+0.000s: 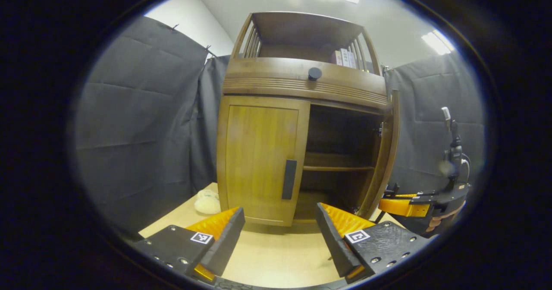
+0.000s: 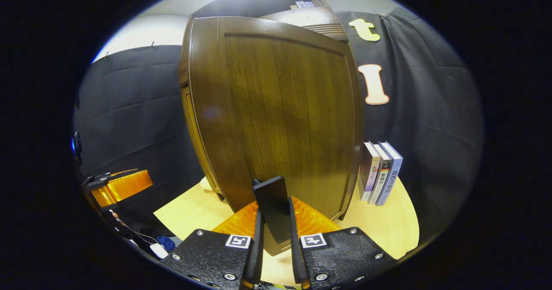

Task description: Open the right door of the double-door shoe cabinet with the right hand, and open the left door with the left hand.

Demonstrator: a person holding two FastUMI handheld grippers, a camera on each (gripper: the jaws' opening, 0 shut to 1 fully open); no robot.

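Left gripper view: shoe cabinet [image 1: 302, 87] upright on the table [image 1: 276, 255], directly ahead. Left door [image 1: 261, 160] closed, flush with the frame, its dark vertical handle [image 1: 289, 179] untouched. Right door [image 1: 385, 160] swung out nearly edge-on, exposing the dark interior and one shelf [image 1: 338, 167]. Left gripper [image 1: 280, 225] spread wide, holding nothing, low over the table and short of the left door. Right gripper [image 1: 399, 206] visible at the foot of the open door, with part of a hand beneath it.

Right gripper view: right gripper [image 2: 274, 234] pressed together on the right door handle [image 2: 272, 214], both fingers against its sides. Door panel [image 2: 280, 117] close ahead. Three books [image 2: 381, 173] upright on the table behind the door, near the booth wall.

Progress, as judged: first half done or nearly done, right door well open but handle not yet released. Remaining: advance left gripper to the left door handle, close on it, pull the door outward.
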